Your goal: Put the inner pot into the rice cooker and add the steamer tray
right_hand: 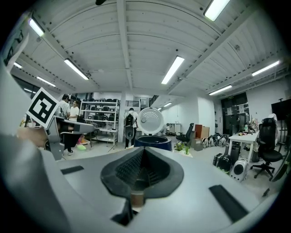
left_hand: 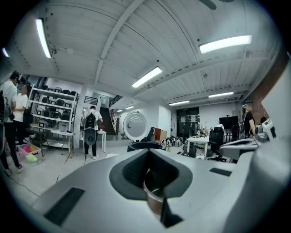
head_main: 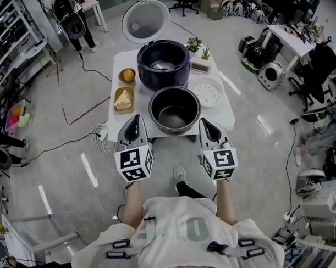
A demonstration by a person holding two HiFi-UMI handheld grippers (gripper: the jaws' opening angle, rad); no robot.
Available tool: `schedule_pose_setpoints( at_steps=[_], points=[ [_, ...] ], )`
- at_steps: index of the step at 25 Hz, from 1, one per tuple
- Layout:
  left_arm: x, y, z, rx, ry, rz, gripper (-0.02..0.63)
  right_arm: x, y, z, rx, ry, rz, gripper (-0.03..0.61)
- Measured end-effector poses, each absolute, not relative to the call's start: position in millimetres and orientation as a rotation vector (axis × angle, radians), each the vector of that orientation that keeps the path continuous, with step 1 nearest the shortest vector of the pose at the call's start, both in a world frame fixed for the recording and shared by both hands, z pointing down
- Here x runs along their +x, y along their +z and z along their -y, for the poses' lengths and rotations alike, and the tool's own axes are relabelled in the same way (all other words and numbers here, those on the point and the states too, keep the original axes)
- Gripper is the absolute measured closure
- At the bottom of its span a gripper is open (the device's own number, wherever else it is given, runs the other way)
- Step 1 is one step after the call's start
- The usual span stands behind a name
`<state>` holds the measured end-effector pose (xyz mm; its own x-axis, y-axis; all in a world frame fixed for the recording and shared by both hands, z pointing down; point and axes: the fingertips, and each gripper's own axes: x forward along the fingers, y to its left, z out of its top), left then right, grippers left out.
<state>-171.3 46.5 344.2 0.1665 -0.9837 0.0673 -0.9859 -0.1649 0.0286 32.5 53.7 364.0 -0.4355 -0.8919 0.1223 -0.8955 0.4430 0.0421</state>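
On the white table (head_main: 117, 66) stands a dark blue rice cooker (head_main: 163, 64) with its white lid (head_main: 146, 20) swung up. The black inner pot (head_main: 174, 109) sits in front of it near the table's front edge. A white perforated steamer tray (head_main: 206, 92) lies to the pot's right. My left gripper (head_main: 134, 122) is shut and empty at the pot's left, short of the table edge. My right gripper (head_main: 207, 125) is shut and empty at the pot's right. The cooker (left_hand: 146, 145) and the lid (left_hand: 135, 126) show beyond the left gripper (left_hand: 152, 182). The right gripper (right_hand: 138, 182) also faces the cooker (right_hand: 153, 141).
A bowl with an orange (head_main: 127, 76) and a yellow dish with a cake slice (head_main: 123, 99) stand on the table's left side. Small plants (head_main: 194, 44) and a small clock (head_main: 200, 66) sit at the back right. Cables and a power strip (head_main: 101, 132) lie on the floor at left.
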Motion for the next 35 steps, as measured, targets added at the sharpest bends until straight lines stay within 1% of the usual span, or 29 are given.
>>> schedule_pose_setpoints(
  at_steps=[7, 14, 22, 27, 35],
  points=[
    [-150, 315, 24, 2.379, -0.005, 2.052, 0.592, 54, 331, 25, 1.618, -0.065, 2.605, 0.572],
    [-144, 310, 65, 2.372, 0.010, 2.128, 0.592, 59, 319, 76, 1.587, -0.109, 2.673, 0.571],
    [-146, 308, 83, 2.332, -0.001, 2.189, 0.592, 59, 323, 103, 1.541, -0.035, 2.708, 0.572],
    [-145, 313, 98, 2.326, 0.020, 2.189, 0.592, 53, 318, 113, 1.554, -0.090, 2.714, 0.572],
    [-134, 297, 104, 2.434, -0.055, 2.141, 0.592, 50, 308, 117, 1.542, -0.120, 2.746, 0.571]
  ],
)
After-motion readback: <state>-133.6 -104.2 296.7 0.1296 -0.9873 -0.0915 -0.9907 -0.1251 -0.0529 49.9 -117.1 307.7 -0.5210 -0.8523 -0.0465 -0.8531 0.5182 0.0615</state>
